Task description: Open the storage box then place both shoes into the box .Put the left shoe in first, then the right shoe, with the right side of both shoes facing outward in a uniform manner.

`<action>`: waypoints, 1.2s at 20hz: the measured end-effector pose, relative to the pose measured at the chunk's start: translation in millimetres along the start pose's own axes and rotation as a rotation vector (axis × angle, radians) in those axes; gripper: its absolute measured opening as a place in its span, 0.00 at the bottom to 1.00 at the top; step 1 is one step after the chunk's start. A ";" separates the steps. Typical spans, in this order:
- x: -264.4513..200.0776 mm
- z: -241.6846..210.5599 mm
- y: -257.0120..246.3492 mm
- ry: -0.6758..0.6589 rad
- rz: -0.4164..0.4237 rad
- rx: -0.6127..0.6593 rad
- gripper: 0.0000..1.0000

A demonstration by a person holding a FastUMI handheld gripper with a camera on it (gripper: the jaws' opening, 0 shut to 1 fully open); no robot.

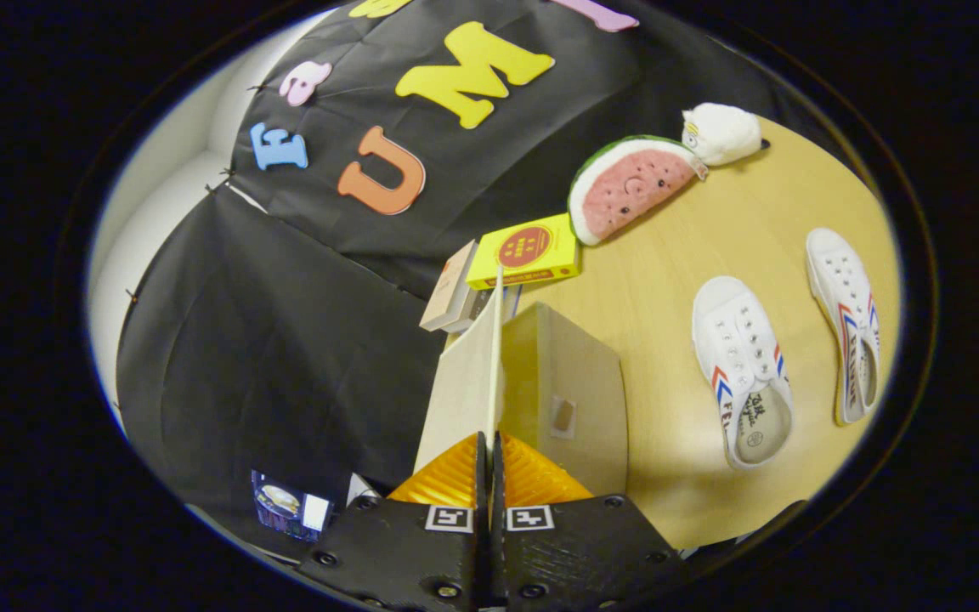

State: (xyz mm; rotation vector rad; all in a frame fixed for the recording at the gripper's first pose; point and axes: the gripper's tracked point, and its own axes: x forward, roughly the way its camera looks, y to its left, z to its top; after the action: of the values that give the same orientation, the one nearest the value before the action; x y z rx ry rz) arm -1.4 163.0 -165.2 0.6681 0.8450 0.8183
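Note:
My gripper (489,442) is shut on the thin edge of the storage box's lid (494,357), which stands raised and runs straight ahead from between the fingers. The tan cardboard storage box (574,382) sits just to the right of the fingers, with a small notch in its side. Two white canvas shoes with red and blue stripes lie on the wooden table to the right of the box: the nearer shoe (740,370) beside the box and the farther shoe (846,323) beyond it. Both lie with their openings towards me.
Beyond the lid lie a yellow box (528,251) and a stack of books (454,289). A watermelon-slice plush (625,187) and a white plush (721,133) sit at the far side of the wooden table (668,280). A small dark packet (285,506) lies left of the fingers.

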 end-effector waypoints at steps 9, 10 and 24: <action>13.7 16.7 134.0 -0.096 -0.046 -0.156 0.00; 20.1 13.4 150.0 -0.097 -0.042 -0.170 0.00; 125.4 -45.6 265.3 -0.080 -0.070 -0.409 0.20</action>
State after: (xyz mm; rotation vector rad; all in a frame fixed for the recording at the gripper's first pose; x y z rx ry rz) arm -81.3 414.4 -28.8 0.3063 0.6000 0.8629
